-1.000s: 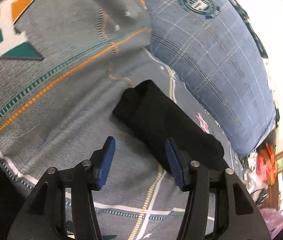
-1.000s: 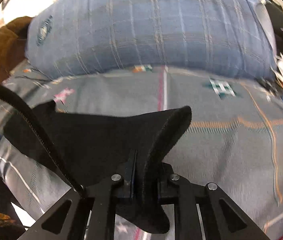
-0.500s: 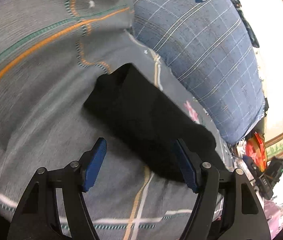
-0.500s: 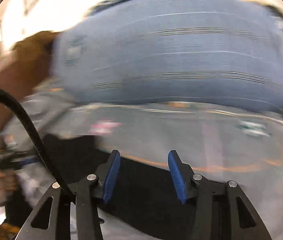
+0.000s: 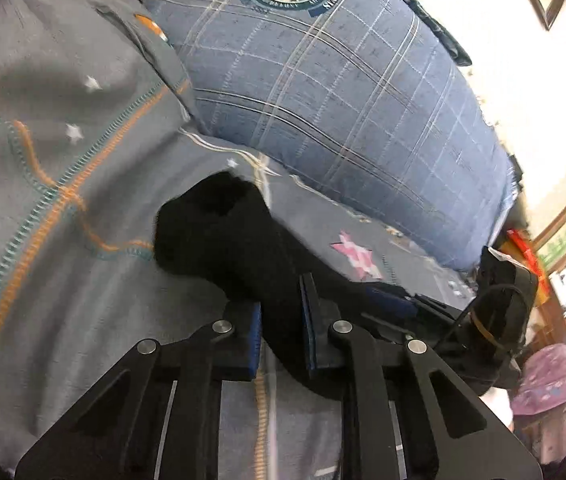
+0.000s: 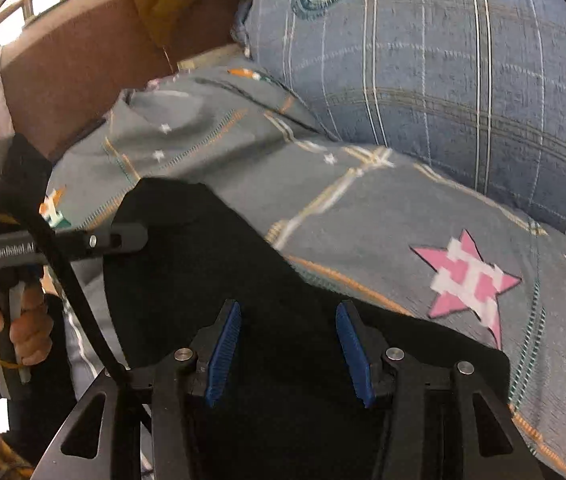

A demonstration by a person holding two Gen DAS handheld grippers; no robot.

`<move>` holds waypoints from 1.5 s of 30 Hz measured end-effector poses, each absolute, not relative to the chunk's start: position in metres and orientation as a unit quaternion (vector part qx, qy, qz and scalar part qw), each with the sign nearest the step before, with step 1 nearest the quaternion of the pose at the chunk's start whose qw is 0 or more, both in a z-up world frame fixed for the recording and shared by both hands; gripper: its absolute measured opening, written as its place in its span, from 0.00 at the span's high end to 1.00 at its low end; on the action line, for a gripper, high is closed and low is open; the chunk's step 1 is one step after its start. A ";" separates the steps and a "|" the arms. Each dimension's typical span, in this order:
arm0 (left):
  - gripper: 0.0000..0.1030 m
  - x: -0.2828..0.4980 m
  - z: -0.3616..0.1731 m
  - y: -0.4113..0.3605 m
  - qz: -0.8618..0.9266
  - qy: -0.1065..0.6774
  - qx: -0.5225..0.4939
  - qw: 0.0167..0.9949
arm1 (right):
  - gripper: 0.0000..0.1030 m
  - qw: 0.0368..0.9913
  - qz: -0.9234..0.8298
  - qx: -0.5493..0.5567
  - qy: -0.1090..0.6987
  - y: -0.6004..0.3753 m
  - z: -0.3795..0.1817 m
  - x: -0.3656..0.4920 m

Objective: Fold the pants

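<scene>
On the grey patterned bedspread (image 5: 83,300) lie the black pants (image 5: 219,240), folded into a long narrow bundle. In the left wrist view its long axis runs diagonally, from a blunt rounded end at upper left, pointing toward the blue plaid pillow (image 5: 343,112), down to the lower right. The left gripper (image 5: 281,320) straddles the near stretch of the bundle; its jaws are closing, and the blue pads already press the cloth from both sides. The right gripper (image 6: 289,354) hangs over the wide flat part of the pants (image 6: 243,280); its jaws stand apart, cloth beneath them but none pinched. At the left of the right wrist view, a hand (image 6: 7,328) grasps the left gripper's handle. A pink star (image 6: 467,280) is printed on the bedspread just beside the pants' edge.
</scene>
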State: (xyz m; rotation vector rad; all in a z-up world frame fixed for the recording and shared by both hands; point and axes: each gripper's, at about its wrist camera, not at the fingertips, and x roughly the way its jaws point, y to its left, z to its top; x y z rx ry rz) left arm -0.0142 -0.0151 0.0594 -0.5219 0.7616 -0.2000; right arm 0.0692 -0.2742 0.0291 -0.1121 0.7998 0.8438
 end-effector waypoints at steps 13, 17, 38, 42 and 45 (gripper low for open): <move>0.83 -0.043 0.032 -0.008 -0.019 0.430 -0.253 0.867 | 0.46 0.830 0.399 -0.046 0.387 -0.270 0.022 0.060; 0.77 -0.053 0.046 -0.018 -0.001 0.417 -0.218 0.882 | 0.46 0.849 0.381 -0.011 0.366 -0.314 0.034 0.037; 0.33 0.011 0.055 -0.262 -0.293 0.458 -0.095 0.834 | 0.39 0.882 0.127 0.174 0.418 -0.566 0.000 -0.087; 0.33 0.030 0.055 -0.331 -0.358 0.473 -0.045 0.804 | 0.39 0.882 0.107 0.191 0.417 -0.581 -0.008 -0.090; 0.33 0.047 0.055 -0.379 -0.407 0.477 -0.020 0.779 | 0.38 0.885 0.106 0.209 0.403 -0.594 -0.015 -0.087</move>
